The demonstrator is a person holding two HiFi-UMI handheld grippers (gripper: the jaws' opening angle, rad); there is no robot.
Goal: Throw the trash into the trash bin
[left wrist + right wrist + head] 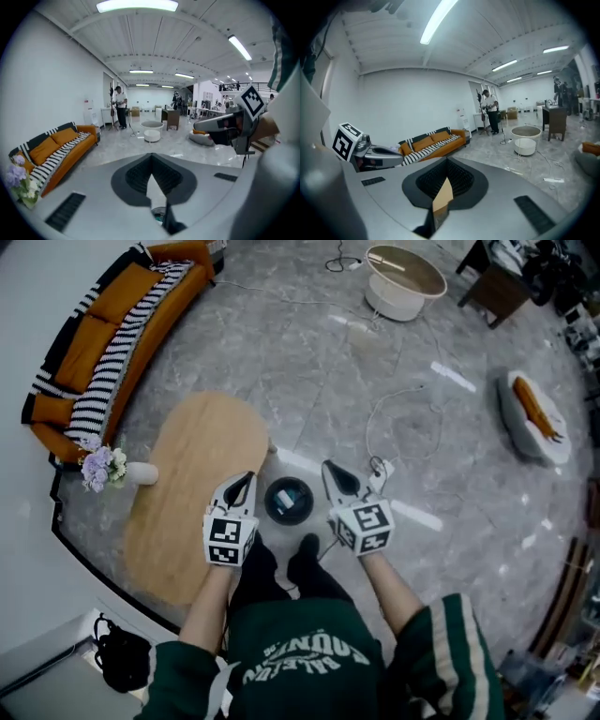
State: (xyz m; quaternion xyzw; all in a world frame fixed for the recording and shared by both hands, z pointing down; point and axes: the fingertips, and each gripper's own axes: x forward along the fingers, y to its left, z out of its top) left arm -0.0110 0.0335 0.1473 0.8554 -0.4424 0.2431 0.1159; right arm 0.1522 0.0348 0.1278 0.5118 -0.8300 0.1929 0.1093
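The trash bin [288, 501], round and black, stands on the grey floor just in front of my feet. Both grippers are held up at chest height above it, one on each side. My left gripper [247, 478] is shut with nothing between its jaws. Through the slit behind its tips, the left gripper view [151, 157] shows bare floor and the bin's rim [159, 214]. My right gripper [330, 468] is also shut, and in the right gripper view [447, 162] only tan wood shows behind its tips. No trash is visible in either gripper.
An oval wooden table [202, 484] with a flower vase [103, 467] lies left of the bin, and an orange sofa [112, 343] runs along the wall. Cables [403, 418] trail across the floor towards a round white table [403, 279]. A person [120, 107] stands far off.
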